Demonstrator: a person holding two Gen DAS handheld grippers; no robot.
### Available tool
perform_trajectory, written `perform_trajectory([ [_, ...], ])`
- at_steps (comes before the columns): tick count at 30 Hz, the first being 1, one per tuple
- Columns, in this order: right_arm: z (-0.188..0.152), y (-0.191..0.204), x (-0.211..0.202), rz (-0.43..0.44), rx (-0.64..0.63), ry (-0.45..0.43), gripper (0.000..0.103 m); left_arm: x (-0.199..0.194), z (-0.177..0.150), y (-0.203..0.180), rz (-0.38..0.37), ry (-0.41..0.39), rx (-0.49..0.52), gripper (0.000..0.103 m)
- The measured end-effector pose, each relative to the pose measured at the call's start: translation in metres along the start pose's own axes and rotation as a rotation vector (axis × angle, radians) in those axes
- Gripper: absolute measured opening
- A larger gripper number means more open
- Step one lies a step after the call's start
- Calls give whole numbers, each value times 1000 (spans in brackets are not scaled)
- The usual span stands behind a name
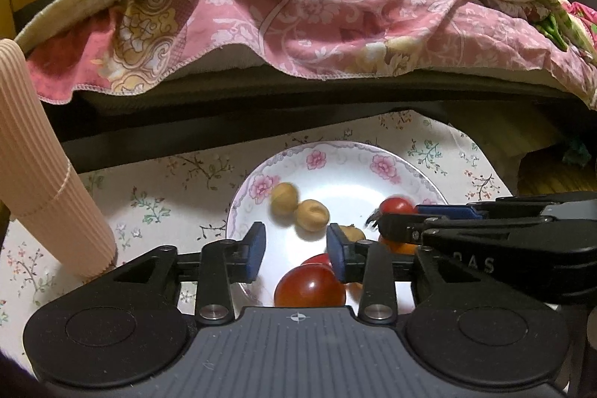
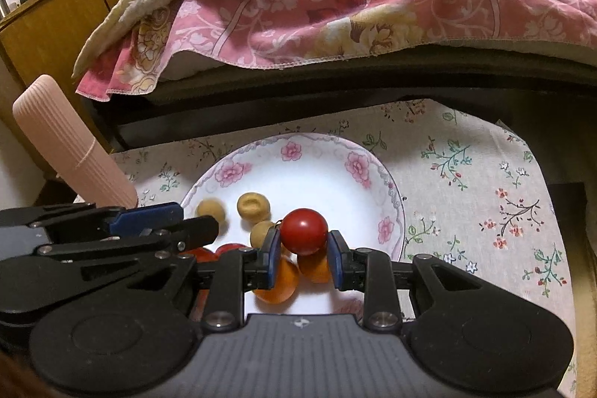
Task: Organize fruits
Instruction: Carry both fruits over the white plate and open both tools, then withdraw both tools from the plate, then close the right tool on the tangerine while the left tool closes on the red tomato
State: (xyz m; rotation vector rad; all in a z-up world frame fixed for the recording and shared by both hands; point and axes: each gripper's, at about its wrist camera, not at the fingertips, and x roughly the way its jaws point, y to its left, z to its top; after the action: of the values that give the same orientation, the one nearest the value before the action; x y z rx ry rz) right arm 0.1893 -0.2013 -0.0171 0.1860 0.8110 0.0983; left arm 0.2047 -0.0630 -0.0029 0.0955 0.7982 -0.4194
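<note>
Flowered tablecloth (image 2: 466, 181) under plate (image 2: 395, 196), perhaps bed (image 2: 335, 6) behind.

A home bedroom: a floral quilt (image 1: 298, 25) drapes a bed beside a wooden cabinet (image 2: 48, 28).

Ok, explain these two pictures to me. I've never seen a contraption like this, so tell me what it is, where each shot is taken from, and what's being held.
No robot here: a person holds a two-finger gripper in each hand, and each gripper carries a wide-angle camera looking along its fingers.

One picture is from the left gripper. Its blue pads stand apart with nothing gripped. The other is from the right gripper, pinching a red cherry tomato.

Both hang over a flowered plate on a floral tablecloth. On the plate lie tan longans, orange fruits and more red tomatoes. A pink ribbed roll stands at the left.
</note>
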Motion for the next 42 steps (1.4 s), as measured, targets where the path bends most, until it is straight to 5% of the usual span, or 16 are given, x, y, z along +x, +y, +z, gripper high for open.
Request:
perform_trajectory([
  [20,-6,18,-44,26,-9,-36,34,-63,-15,4,28,0,7,60],
  [31,-54,50,-62,82,-101,44,36,-97,-57,39,66,66,-33,65],
  [42,-80,83,-31,134,-198,111,36,-96,-70,62,54,91,-52,66],
])
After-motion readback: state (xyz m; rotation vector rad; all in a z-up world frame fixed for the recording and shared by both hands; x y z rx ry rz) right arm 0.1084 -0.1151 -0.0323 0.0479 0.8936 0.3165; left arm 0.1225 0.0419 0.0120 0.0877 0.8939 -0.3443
